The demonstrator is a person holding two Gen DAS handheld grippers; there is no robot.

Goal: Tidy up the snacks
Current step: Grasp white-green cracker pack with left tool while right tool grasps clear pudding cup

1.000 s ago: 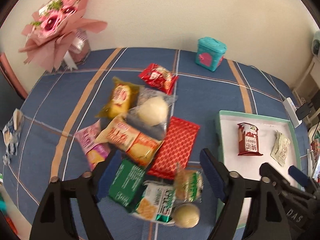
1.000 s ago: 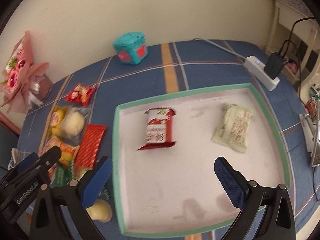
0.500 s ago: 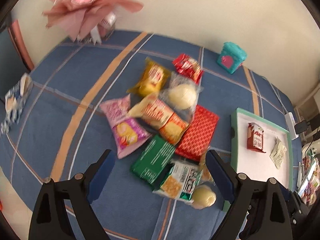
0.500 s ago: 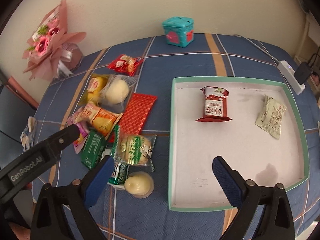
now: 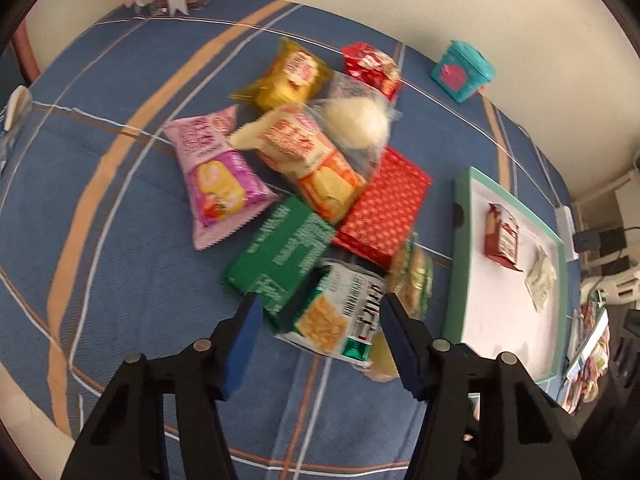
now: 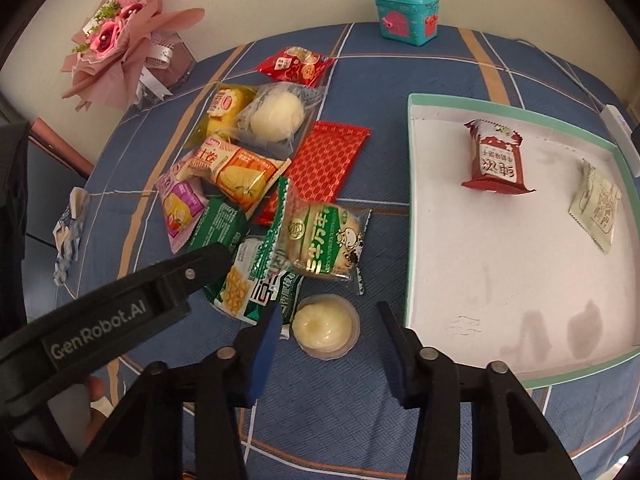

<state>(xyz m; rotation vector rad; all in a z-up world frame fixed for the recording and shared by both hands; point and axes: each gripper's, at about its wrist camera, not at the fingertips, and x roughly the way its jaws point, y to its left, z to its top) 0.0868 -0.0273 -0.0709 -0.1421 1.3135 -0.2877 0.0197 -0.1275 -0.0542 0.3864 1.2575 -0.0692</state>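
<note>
Tray, surface right side: red packet, pale sachet. Snack pile at centre. Left hand-held gripper, right hand-held gripper: jaws just narrowing, gripping nothing.

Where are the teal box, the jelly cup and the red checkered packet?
teal box (image 6: 406, 16): right wrist view, front face beside the pink door.
jelly cup (image 6: 325, 326): right wrist view, middle of the top.
red checkered packet (image 5: 384, 210): left wrist view, middle of the wrapper.

Far left by the wall: pink flower bouquet. Far centre: teal box with pink heart. Left edge: crumpled blue-and-white wrapper. Far right: white power strip, partly cut off. Underneath: blue plaid cloth.
</note>
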